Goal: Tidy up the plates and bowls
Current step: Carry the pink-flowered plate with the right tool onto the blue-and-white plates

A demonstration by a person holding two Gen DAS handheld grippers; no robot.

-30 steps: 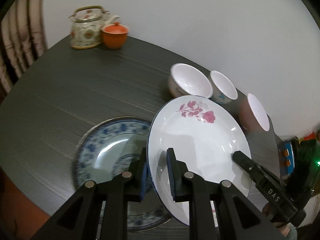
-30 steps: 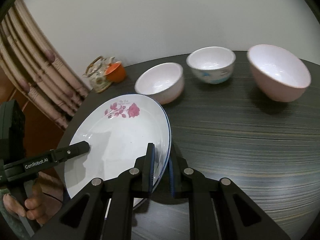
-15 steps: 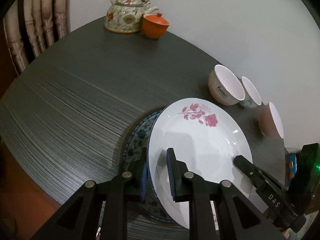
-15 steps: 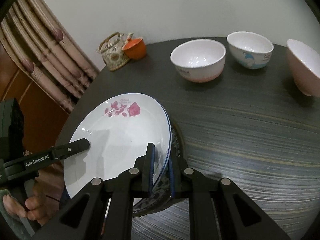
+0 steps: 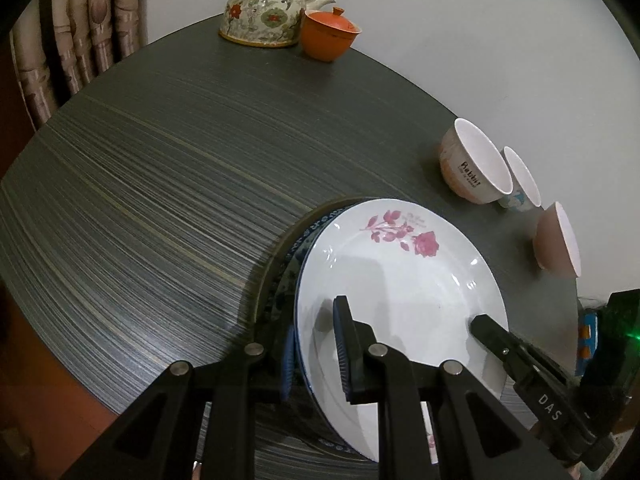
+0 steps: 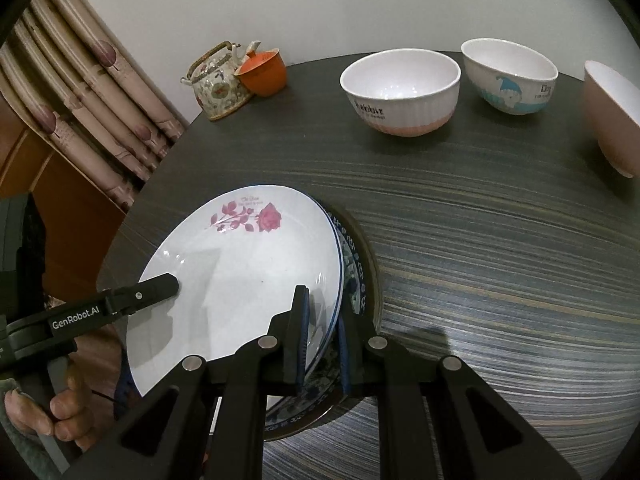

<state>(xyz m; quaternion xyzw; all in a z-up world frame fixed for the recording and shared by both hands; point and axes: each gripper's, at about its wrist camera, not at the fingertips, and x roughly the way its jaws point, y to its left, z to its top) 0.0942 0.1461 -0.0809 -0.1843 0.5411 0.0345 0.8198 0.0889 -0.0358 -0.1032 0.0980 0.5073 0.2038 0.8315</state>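
At the bottom of the left wrist view, the left gripper (image 5: 314, 350) is seen closed over the near rim of a white plate (image 5: 400, 280) printed with a pink rose, one blue-padded finger under the rim and one on the plate's face. In the right wrist view, the right gripper (image 6: 322, 340) is clamped on the opposite rim of the same white plate (image 6: 240, 280) in the lower centre of the frame. The plate is held tilted just above a blue-patterned plate (image 6: 356, 276), whose edge shows beneath it on the dark striped bench (image 6: 500, 260); whether the two plates touch cannot be told. Three bowls are lined up toward the upper right of the right wrist view: a white bowl with a pink base (image 6: 400, 92), a white bowl with a blue picture (image 6: 510, 76) beside it, and a pink bowl (image 6: 612, 116) at the frame's right edge. A flowered teapot (image 6: 218, 80) and an orange lidded cup (image 6: 262, 70), touching each other, are set at the bench's far edge in the upper left, beside a patterned curtain (image 6: 80, 92).
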